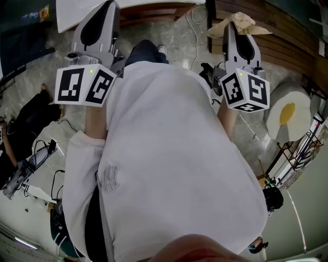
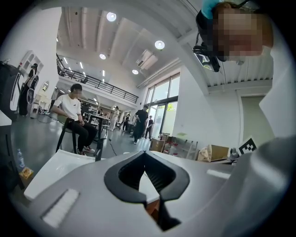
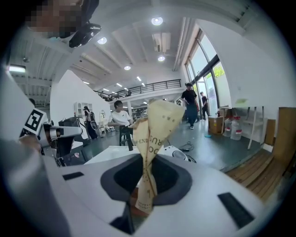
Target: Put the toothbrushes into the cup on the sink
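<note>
So the thing we care about here is a tan crinkled paper wrapper (image 3: 155,134) with dark printed letters and a dotted edge. It's twisted narrow at the bottom and flares out into a floppy cone at the top. We can't tell what's inside it.

The right gripper (image 3: 145,185) has it pinched: the matte black fingers (image 3: 173,185) are clenched on the narrow lower part, and the rest of the paper sticks up and out past the tips. In the head view the same wrapper (image 1: 246,23) pokes out beyond the right gripper (image 1: 233,28), over a brown slatted wooden bench (image 1: 287,30).

The left gripper (image 2: 150,178) is smooth grey plastic with the same black fingers (image 2: 112,178), closed together on nothing, with a white surface (image 2: 60,162) beyond them. From above, the left gripper (image 1: 108,7) sits level with the other one, with our white shirt (image 1: 169,153) between them.
</note>
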The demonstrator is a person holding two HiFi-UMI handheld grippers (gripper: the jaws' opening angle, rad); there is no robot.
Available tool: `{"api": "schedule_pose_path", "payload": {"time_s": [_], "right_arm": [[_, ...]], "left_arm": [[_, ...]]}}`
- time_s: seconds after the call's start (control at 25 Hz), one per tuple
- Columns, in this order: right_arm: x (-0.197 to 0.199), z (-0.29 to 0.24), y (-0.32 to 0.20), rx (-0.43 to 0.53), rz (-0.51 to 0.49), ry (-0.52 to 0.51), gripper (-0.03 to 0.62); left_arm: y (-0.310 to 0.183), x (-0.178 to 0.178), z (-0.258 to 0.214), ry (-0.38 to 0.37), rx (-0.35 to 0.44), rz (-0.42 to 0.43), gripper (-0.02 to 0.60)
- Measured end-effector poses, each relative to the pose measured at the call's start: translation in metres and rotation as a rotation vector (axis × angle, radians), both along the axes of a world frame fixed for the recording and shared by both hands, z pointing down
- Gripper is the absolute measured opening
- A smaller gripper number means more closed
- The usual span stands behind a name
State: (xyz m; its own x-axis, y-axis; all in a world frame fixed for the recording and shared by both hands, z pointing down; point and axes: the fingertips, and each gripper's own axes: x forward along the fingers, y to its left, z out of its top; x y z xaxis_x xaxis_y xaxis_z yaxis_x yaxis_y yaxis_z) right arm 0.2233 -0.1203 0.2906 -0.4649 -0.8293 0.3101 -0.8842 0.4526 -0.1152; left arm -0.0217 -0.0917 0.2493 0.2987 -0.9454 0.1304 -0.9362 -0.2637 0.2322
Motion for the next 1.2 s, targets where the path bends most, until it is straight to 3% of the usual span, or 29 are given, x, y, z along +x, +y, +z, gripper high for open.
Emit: {"api": "schedule_pose_path", "payload": {"time_s": [0.44,1.2], "right_arm": [[0.005,0.005,-0.016,-0.026,0.034,0.010,0.049],[-0.072,-0.018,-0.143,-0.006,0.074,0.015,0.049]], "left_arm": [[-0.027,0.008,0.002,0.012,-0.014,0.049,-0.015],[-0.164,-0.069,-0.011,0.041,0.005,0.098,-0.015]]}}
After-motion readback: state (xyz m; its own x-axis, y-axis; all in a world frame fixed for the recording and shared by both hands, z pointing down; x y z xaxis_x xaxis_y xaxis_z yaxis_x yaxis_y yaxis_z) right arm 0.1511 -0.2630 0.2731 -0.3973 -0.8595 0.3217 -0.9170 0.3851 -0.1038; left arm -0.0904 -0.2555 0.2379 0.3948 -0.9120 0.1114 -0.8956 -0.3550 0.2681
